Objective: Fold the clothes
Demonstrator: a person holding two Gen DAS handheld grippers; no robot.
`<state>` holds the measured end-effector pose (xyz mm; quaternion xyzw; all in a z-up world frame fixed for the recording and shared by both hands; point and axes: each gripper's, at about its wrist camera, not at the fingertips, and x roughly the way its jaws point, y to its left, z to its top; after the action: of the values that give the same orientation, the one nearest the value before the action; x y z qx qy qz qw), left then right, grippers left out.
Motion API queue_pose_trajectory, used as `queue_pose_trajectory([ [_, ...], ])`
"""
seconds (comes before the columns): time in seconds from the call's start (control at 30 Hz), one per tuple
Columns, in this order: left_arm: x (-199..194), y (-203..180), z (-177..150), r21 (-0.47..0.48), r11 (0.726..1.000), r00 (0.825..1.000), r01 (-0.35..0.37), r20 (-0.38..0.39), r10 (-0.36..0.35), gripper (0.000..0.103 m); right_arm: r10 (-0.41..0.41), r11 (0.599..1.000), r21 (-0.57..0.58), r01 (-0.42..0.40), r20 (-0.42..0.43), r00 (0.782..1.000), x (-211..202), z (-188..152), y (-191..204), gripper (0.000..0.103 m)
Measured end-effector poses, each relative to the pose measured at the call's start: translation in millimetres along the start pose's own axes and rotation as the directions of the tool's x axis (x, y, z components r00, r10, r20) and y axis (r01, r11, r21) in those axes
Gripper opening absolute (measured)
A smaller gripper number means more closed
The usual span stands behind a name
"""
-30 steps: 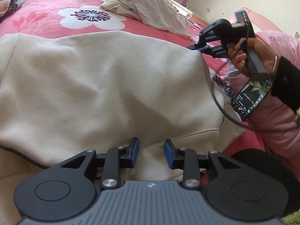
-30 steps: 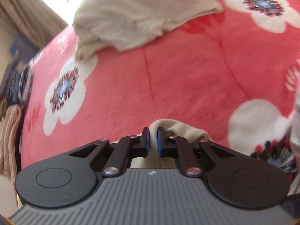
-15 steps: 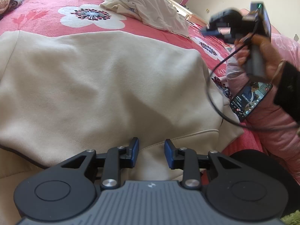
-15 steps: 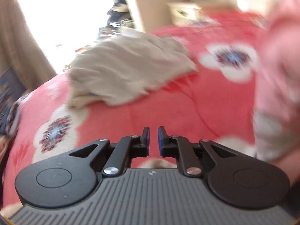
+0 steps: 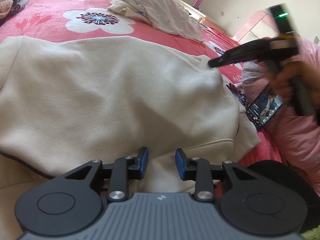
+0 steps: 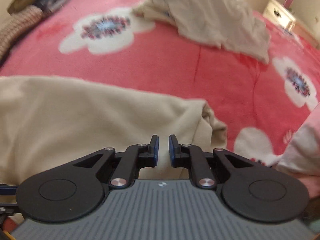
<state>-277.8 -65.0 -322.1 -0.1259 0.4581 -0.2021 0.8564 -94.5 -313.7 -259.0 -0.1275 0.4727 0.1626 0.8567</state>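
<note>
Cream sweatshirt (image 5: 112,92) lies spread flat on the bed (image 5: 50,18), filling the middle and left of the left wrist frame; its hem band runs across the lower centre. In the right wrist frame the same garment (image 6: 84,120) takes the lower left, its folded corner ending just right of centre.

Left claw (image 5: 161,163) sits at bottom centre of its frame, blue pads apart with a clear gap, cream fabric showing under and between them, not pinched. Whether the pads touch the cloth, can't tell.

Right claw (image 6: 163,152) at lower centre of its own frame, pads nearly together with a thin slit between, nothing gripped; cloth visible below it. From the left wrist view the right claw (image 5: 215,63) is blurred at the right of the frame, tips near the sweatshirt's far right corner, contact unclear. A hand (image 5: 288,84) holds its handle.

Crumpled white garment (image 5: 160,14) lies at upper centre on the pink flowered cover, well apart from the sweatshirt. Phone (image 5: 264,108) with lit screen lies at mid right, just beside a pink pillow (image 5: 300,136).
</note>
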Motion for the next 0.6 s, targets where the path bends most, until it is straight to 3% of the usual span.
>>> queue_pose_trajectory([
  [0.1,0.3,-2.4,-0.3,0.025,1.0,1.0,-0.01,0.005,0.01,0.033,0.025,0.996,-0.089,-0.027,-0.02,0.999,-22.6,-14.7,19.1,0.009],
  [0.17,0.1,-3.0,-0.6,0.037,0.999,1.0,-0.013,0.008,0.012,0.033,-0.005,0.995,-0.103,-0.007,-0.112,0.994,-6.6,-32.3,25.4,0.01],
  [0.23,-0.7,-3.8,-1.0,0.04,0.999,1.0,-0.016,0.011,0.015,0.033,-0.054,0.99,-0.139,0.024,-0.219,0.974,27.3,-60.0,24.8,0.01],
  [0.27,-1.2,-4.5,-1.2,0.041,0.999,1.0,-0.02,0.012,0.02,0.033,-0.048,0.99,-0.14,0.023,-0.183,0.982,26.9,-68.6,23.8,0.01],
  [0.37,-9.1,-9.7,-0.9,0.046,0.998,0.998,-0.053,0.02,0.052,0.033,-0.095,0.993,-0.092,0.078,-0.191,0.977,5.3,-54.2,32.8,0.011],
  [0.4,-15.4,-12.9,-0.1,0.062,0.996,0.998,-0.062,0.031,0.06,0.034,-0.082,0.993,-0.102,0.067,-0.153,0.985,-8.5,-51.6,40.2,0.011],
  [0.5,-44.2,-9.8,2.6,0.055,0.994,0.986,-0.098,0.139,0.09,0.042,-0.01,0.992,-0.123,0.006,-0.031,0.999,-46.4,-48.8,68.8,0.011],
  [0.57,-63.3,-3.3,4.5,0.025,0.992,0.97,-0.127,0.214,0.119,0.044,0.079,0.991,-0.108,-0.078,0.005,0.997,-54.6,-49.4,84.4,0.01],
  [0.6,-67.6,8.4,5.8,-0.034,0.986,0.96,-0.161,0.226,0.164,0.045,0.122,0.988,-0.099,-0.12,0.015,0.992,-55.5,-50.0,91.3,0.011],
])
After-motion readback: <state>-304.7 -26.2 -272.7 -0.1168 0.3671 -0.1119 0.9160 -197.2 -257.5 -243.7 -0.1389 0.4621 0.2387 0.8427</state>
